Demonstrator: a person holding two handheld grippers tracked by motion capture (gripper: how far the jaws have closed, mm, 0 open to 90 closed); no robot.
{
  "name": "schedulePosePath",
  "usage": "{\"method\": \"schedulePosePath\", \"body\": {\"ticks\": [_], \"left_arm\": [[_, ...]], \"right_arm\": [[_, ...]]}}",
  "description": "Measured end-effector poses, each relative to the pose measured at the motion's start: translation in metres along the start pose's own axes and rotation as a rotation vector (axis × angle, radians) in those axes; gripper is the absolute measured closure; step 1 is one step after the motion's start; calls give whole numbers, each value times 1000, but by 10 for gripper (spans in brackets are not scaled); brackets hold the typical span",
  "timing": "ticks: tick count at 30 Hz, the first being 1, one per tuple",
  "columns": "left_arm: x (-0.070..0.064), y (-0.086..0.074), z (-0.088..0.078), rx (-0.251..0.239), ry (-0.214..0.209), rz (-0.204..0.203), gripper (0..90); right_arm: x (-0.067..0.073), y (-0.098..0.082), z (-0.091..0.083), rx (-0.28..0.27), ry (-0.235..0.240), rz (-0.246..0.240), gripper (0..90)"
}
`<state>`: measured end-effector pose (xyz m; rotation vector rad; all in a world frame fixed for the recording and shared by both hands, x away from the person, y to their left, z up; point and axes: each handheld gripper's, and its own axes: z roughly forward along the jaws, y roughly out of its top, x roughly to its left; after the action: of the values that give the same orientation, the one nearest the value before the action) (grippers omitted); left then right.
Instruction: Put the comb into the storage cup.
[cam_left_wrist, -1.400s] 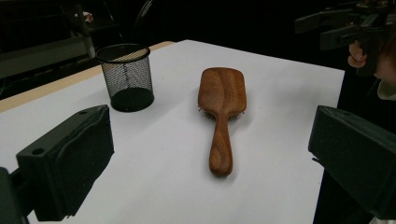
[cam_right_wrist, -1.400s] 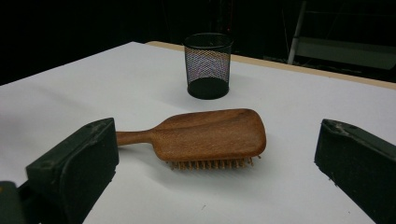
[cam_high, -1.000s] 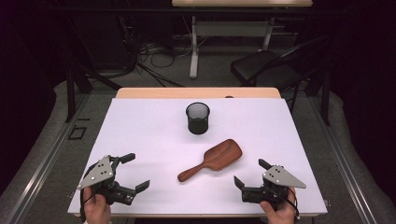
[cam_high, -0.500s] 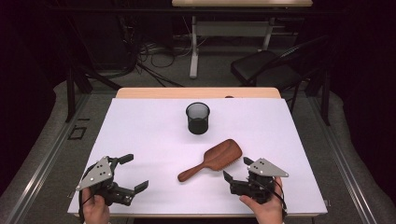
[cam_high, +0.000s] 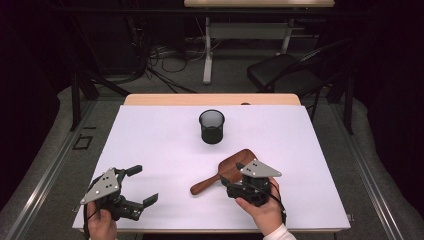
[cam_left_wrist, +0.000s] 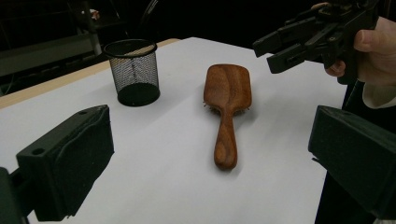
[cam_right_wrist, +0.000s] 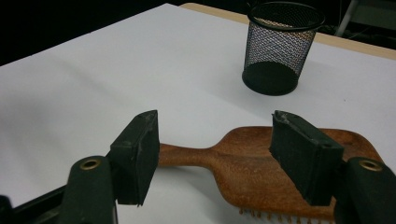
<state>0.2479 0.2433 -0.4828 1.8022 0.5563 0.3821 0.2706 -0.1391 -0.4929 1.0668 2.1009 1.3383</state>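
- The high view looks forward and down over my white table (cam_high: 165, 150) from above my side
- My left gripper view sits low, facing across it
- My right gripper view sits close over the brown wooden paddle hairbrush (cam_right_wrist: 261, 170); all share brush and black mesh cup (cam_high: 212, 126)

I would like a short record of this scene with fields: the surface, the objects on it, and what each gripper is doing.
surface: white table
object 1: wooden hairbrush, lying bristles down, handle toward the person's left
object 2: black mesh cup, upright, standing apart beyond the brush
right gripper: over the brush near where handle meets head; jaws have just been closing, one on each side, pads not pressing on it yet
left gripper: jaws open, nothing between them, near the table's front left part
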Motion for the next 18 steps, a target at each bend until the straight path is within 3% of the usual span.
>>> {"method": "schedulePosePath", "body": {"ticks": [3,13,18], "left_arm": [[0,0,1,0,-3,0,2],[0,0,1,5,-8,0,2],[1,-1,2,5,-4,-1,2]], "right_arm": [[2,2,5,-7,3,2,388],[8,5,27,41,-2,1,423],[9,4,39,75,14,7,541]]}}
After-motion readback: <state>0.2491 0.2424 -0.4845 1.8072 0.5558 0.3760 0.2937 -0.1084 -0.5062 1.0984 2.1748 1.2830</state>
